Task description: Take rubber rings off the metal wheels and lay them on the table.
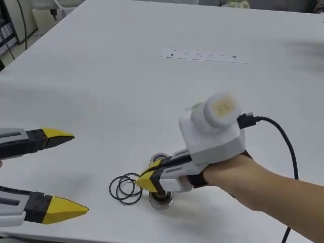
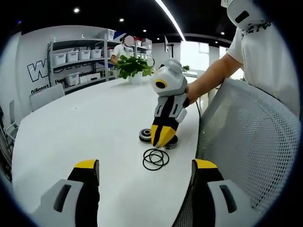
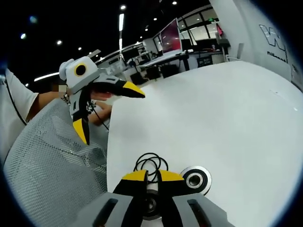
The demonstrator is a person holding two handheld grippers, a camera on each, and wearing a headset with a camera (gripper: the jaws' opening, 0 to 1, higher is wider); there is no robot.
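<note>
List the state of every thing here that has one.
Left tongs, open, held above the table.
Right tongs, shut, tips over a metal wheel.
Rubber rings, off the wheels, lying overlapped on the table.
Other metal wheel, lying flat, untouched.

Black rubber rings (image 1: 125, 189), shiny metal wheels (image 3: 195, 179), smooth matt table (image 1: 152, 91).

Near silver metal wheel (image 1: 161, 200) half hidden under yellow tips of the right gripper (image 1: 143, 181), what those tips pinch too small to tell, body of the left gripper (image 1: 80, 172) cut by the left edge
</note>
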